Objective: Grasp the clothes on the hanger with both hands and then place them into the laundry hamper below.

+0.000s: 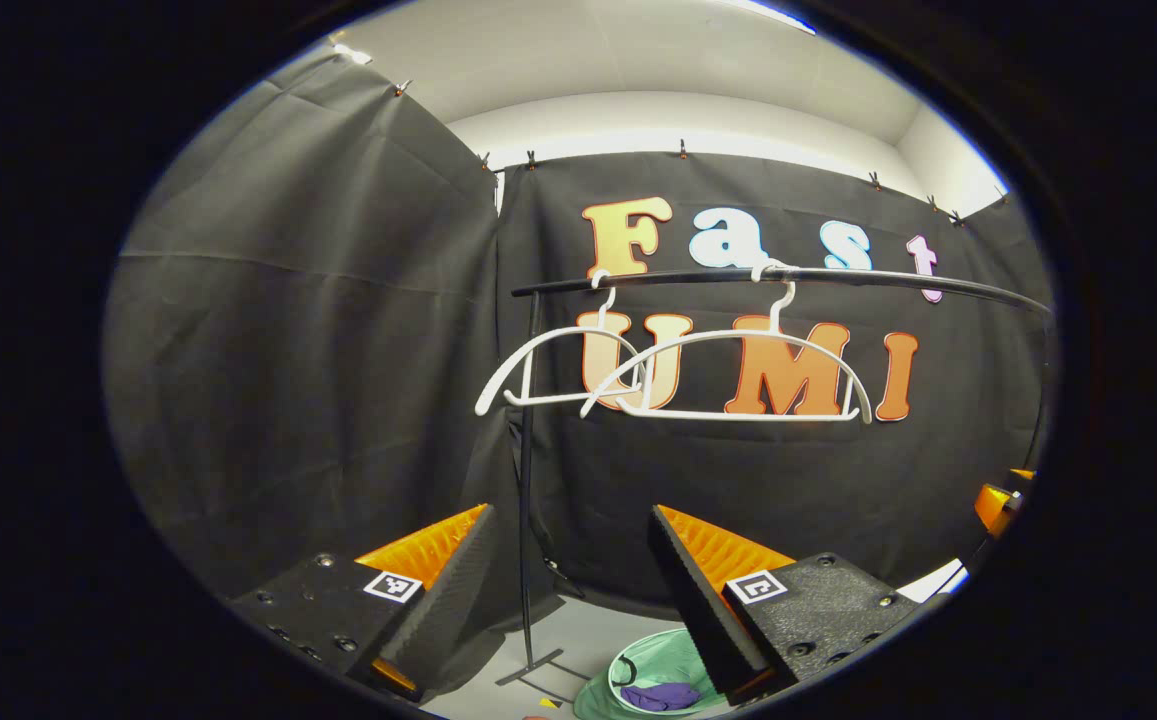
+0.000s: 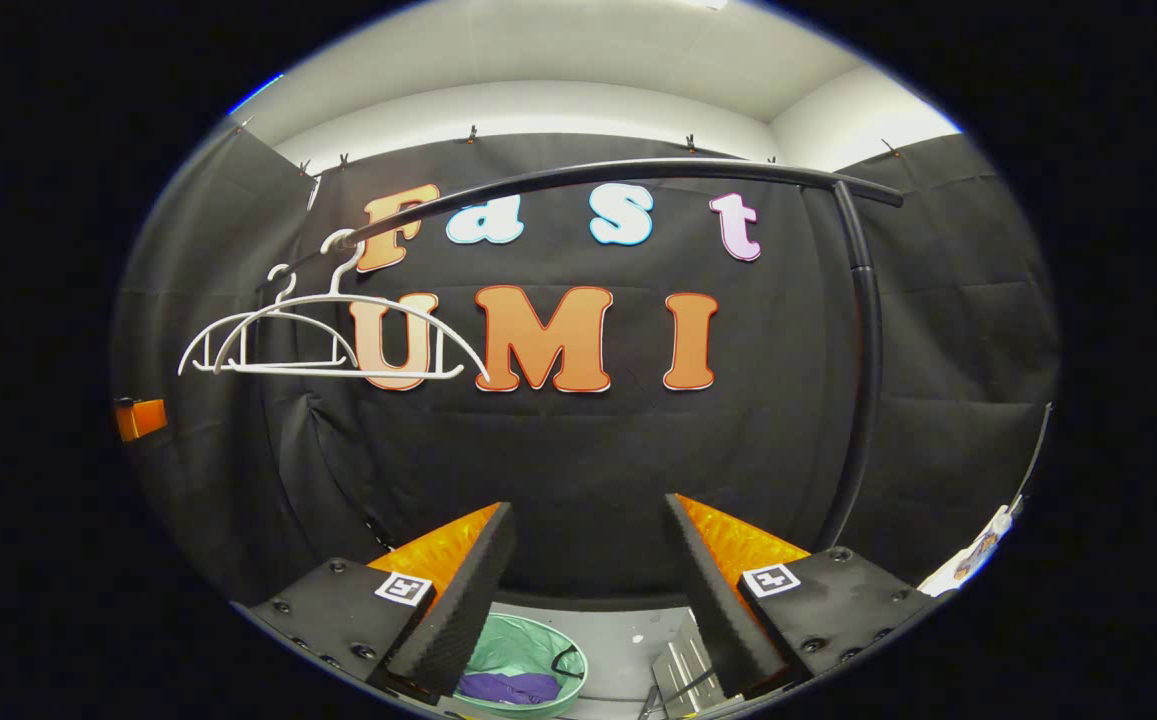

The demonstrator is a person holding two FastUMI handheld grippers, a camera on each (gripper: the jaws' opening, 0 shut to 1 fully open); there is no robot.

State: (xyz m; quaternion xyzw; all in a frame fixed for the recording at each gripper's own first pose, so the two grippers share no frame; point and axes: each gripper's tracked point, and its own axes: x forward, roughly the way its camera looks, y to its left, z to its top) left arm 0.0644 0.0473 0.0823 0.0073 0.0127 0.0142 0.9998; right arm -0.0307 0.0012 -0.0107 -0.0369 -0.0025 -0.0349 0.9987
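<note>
Clothes: a purple garment (image 2: 508, 687) lies crumpled in the bottom of the laundry hamper (image 2: 528, 650), down on the floor below the rail; the left gripper view finds the same purple heap (image 1: 660, 696) in the hamper (image 1: 638, 665).
Hangers: two white hangers (image 1: 728, 375) hang bare and side by side on the black rail (image 1: 788, 275), nothing draped on either.
Task stage: by my reckoning the garment is already where it belongs, and little is left to do.
Handling: the cloth looks soft, light and limp, folding on itself; it would sag from any grip. If it needed moving, I would pinch a raised fold at each side, never the flat.
Left gripper (image 1: 571, 590): fingers spread wide apart, nothing between them, held up facing the hangers.
Right gripper (image 2: 590, 590): likewise released, fingers parted on empty air, aimed at the booth wall above the hamper.
Hamper: pale green, soft-walled, open-mouthed; likely to tip or buckle if nudged.
In the way: the rack's upright post (image 1: 526, 500) and its foot stand just beside the hamper; a grey metal bracket (image 2: 683, 665) lies on the floor near it.
</note>
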